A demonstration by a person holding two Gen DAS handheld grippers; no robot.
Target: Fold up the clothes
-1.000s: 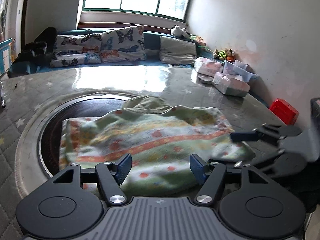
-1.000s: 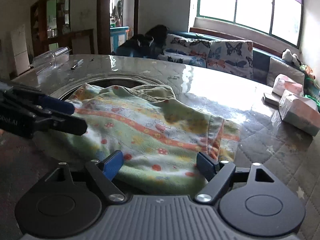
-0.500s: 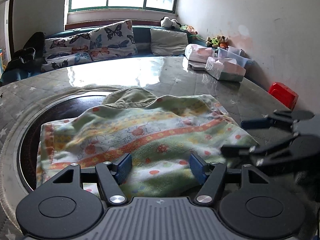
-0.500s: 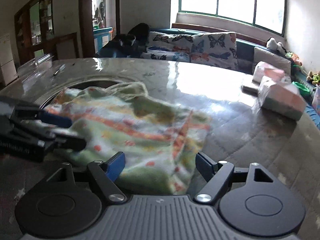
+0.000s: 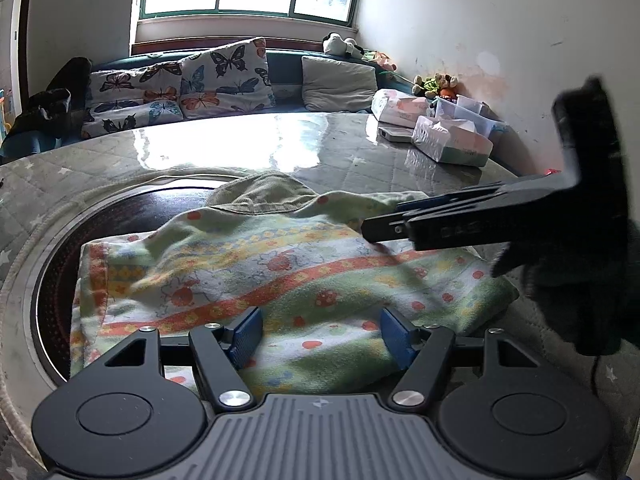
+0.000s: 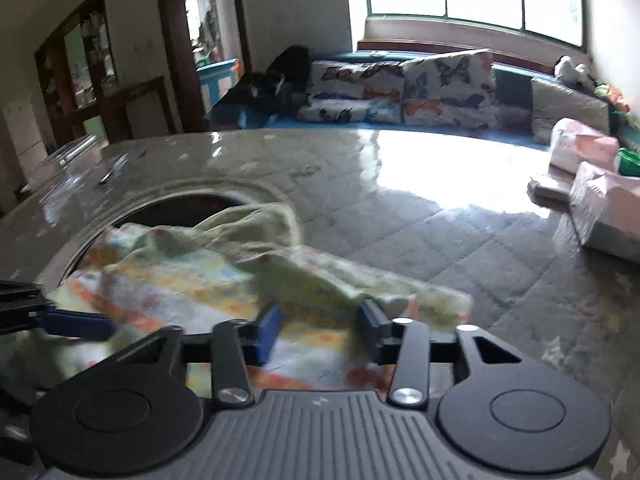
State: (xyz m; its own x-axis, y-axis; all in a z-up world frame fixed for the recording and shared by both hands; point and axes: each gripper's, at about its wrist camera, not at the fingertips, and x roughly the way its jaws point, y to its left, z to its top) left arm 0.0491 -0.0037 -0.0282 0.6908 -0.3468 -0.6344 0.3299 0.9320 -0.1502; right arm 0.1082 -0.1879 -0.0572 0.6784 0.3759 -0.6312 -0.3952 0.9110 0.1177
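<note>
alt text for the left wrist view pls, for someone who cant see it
A colourful printed cloth lies rumpled on a round table, partly over a dark round inset, with the open left gripper low over its near edge. The right gripper reaches in from the right above the cloth. Butterfly cushions line a bench under a window behind.

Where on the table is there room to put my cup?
Bare table lies between the printed cloth and the tissue packs, and beyond the cloth toward the butterfly cushions. It is crowded over the cloth, where both claws hang.
</note>
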